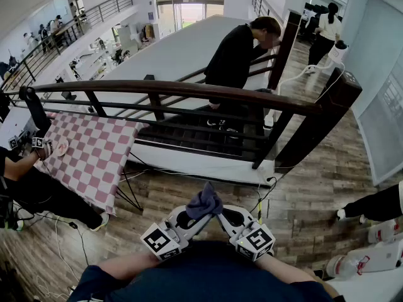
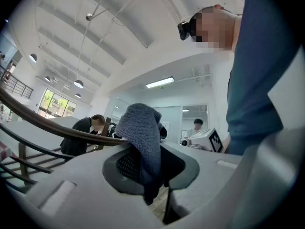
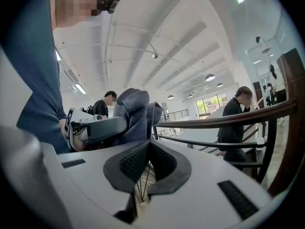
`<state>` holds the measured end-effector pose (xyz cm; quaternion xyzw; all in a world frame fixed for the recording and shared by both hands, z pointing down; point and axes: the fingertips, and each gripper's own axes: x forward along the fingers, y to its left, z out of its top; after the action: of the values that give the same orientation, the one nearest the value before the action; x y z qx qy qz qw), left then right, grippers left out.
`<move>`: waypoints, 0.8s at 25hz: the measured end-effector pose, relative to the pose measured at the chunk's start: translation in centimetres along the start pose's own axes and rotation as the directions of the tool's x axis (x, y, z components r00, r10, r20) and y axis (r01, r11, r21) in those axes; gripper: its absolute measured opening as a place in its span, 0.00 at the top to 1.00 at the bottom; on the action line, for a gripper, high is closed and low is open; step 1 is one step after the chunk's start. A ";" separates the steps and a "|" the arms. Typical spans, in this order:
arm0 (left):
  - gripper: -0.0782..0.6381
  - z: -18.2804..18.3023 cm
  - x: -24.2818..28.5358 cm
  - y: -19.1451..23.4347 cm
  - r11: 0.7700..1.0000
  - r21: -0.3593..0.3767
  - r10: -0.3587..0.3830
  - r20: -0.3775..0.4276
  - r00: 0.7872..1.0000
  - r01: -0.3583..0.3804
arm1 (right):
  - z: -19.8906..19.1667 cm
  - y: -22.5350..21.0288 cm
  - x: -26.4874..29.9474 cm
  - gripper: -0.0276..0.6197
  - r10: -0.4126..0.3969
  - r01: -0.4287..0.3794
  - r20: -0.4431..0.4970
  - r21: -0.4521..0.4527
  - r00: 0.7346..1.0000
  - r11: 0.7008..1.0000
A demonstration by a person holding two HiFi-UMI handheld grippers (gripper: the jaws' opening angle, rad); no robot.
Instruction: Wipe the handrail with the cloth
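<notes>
A dark brown wooden handrail (image 1: 189, 89) runs across the head view, well ahead of both grippers; it also shows as the handrail (image 2: 47, 125) and the handrail (image 3: 228, 120) in the gripper views. A blue-grey cloth (image 1: 204, 203) is bunched between the two grippers, close to my body. My left gripper (image 1: 192, 221) is shut on the cloth (image 2: 143, 128), which sticks up out of the left gripper (image 2: 148, 151). My right gripper (image 1: 221, 218) has its jaws closed; the right gripper (image 3: 148, 144) meets the cloth (image 3: 133, 113) at its tips, with nothing seen between the pads.
A pink-and-white checkered table (image 1: 94, 153) stands at the left with a seated person (image 1: 38, 190) beside it. Another person (image 1: 236, 55) bends over on the stairs behind the rail. A dark newel post (image 1: 327, 112) stands at the right. Cables (image 1: 258, 197) cross the wooden floor.
</notes>
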<state>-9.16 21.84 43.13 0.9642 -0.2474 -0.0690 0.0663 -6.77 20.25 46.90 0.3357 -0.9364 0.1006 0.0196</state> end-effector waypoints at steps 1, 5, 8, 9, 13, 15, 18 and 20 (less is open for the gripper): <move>0.80 0.1 0.0 0.1 1.000 -0.007 -0.001 0.002 1.000 0.001 | 0.0 -0.1 0.1 0.94 -0.002 0.002 0.002 -0.003 1.000 1.000; 0.80 0.3 0.5 0.2 1.000 -0.013 -0.009 0.017 1.000 0.009 | 0.0 -0.6 0.2 0.94 -0.008 0.008 0.008 -0.006 1.000 1.000; 0.80 0.1 0.9 0.3 1.000 -0.011 -0.018 0.006 1.000 0.018 | 0.1 -1.0 0.1 0.94 -0.015 0.015 0.012 -0.003 1.000 1.000; 0.80 0.2 1.1 0.4 1.000 -0.012 -0.024 0.010 1.000 0.024 | 0.2 -1.1 0.0 0.94 -0.019 0.019 0.016 -0.004 1.000 1.000; 0.80 0.6 2.3 0.5 0.999 0.001 -0.038 0.015 0.999 0.038 | 0.5 -2.3 -0.6 0.94 -0.032 0.031 0.042 0.005 0.999 0.999; 0.80 0.5 3.3 0.6 0.999 0.007 -0.039 -0.002 0.999 0.039 | 0.9 -3.3 -1.2 0.94 -0.043 0.043 0.059 0.006 0.997 0.999; 0.80 0.3 5.4 0.3 0.999 0.021 -0.050 -0.010 0.999 0.050 | 1.2 -5.1 -2.6 0.94 -0.069 0.069 0.070 0.005 0.995 0.998; 0.80 0.1 7.1 -0.1 0.998 0.019 -0.055 -0.004 0.999 0.055 | 1.2 -6.6 -3.9 0.94 -0.086 0.086 0.072 0.009 0.994 0.996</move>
<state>-2.91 18.48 42.32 0.9713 -0.2216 -0.0669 0.0554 0.45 17.43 46.46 0.3791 -0.9209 0.0904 -0.0111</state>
